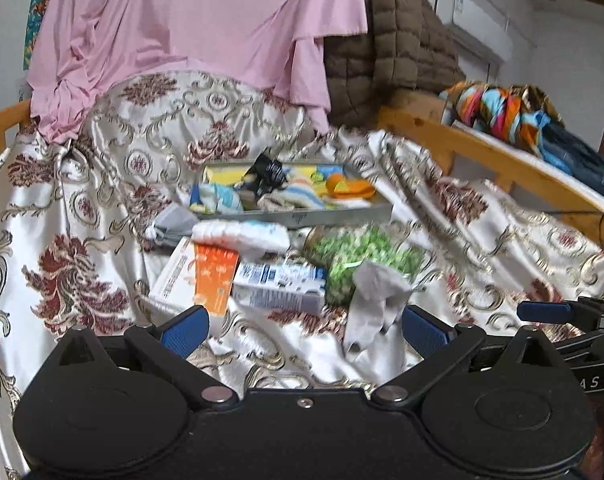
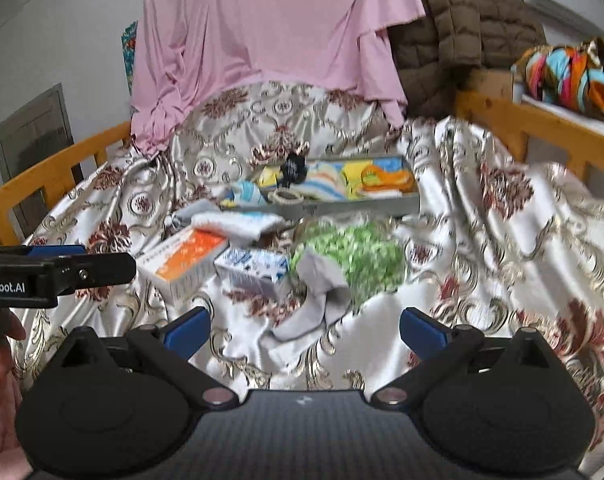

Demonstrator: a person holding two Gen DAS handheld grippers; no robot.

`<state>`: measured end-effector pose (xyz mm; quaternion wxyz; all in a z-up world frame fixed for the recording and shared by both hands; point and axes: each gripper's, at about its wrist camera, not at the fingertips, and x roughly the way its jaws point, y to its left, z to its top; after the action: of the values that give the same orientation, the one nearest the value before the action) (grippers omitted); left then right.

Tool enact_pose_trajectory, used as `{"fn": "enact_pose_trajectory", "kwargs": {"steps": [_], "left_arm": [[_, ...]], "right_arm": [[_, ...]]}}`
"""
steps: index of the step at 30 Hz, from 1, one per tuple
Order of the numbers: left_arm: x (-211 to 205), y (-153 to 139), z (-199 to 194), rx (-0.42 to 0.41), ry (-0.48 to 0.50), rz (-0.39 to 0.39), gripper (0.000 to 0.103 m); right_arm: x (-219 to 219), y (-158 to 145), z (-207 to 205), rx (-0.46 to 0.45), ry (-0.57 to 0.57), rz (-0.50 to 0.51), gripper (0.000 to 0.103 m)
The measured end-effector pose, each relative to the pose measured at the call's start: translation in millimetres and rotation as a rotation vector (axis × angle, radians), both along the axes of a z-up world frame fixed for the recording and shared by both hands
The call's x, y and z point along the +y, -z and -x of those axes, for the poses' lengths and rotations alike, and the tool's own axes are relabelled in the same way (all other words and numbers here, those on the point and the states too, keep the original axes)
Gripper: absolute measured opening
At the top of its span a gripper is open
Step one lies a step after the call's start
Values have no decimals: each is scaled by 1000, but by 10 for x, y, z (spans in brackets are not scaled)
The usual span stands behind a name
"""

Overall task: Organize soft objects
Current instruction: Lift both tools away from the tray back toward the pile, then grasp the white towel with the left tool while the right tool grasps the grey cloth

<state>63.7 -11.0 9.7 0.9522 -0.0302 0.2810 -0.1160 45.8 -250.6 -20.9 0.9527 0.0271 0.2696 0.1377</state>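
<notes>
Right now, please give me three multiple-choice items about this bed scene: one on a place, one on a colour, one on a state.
1. Where does the grey sock lie?
A. in the tray
B. on the bedspread, before the green bag
C. on the rail

2. What colour is the garment hung behind the tray?
A. pink
B. green
C. black

3. How stand the right gripper jaws?
A. shut on the sock
B. open, empty
C. shut on a box

Answers: 1 B, it rests on cloth against the green bag; 2 A, plainly pink; 3 B, fingers wide apart.

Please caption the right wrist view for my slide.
Open right gripper above a crumpled grey sock on patterned satin bedding, grey tray beyond.
</notes>
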Motion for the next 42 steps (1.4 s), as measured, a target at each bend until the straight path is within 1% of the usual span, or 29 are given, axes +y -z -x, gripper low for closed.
{"fn": "enact_pose_trajectory", "kwargs": {"steps": [5,8,15,19,22,25,28,31,34,38,40,42], "left_arm": [[12,100,-86,43,-11,-28,102],[15,136,-123,58,-14,-43,102],[16,204,-188,71,-31,-92,102],[65,249,-245,98,-62,-91,102],[106,268,-277,106,-85,-89,102],[120,270,-304,100,-98,-95,102],[101,271,-354,87,-98,-120,102],[50,267,-436,59,-90,-163,102],[-19,275,-474,25,-74,-211,102],[-66,260,-574,-14,-49,-256,102],[-53,257,-651,-18,-39,-255,102],[-24,273,-737,-12,-32,-234,102]], "right_arm": [[46,158,-77,42,-18,16,103],[99,204,-123,49,-32,43,103],[258,181,-288,2,-68,136,103],[321,207,-418,-3,-87,141,103],[356,255,-480,-27,-88,166,103],[380,302,-507,-54,-93,187,103],[416,338,-534,-80,-103,205,103],[468,359,-587,-119,-99,249,103],[507,387,-642,-178,-88,284,103],[555,430,-749,-215,-77,334,103],[581,464,-805,-236,-66,370,102],[593,507,-861,-256,-54,404,102]]}}
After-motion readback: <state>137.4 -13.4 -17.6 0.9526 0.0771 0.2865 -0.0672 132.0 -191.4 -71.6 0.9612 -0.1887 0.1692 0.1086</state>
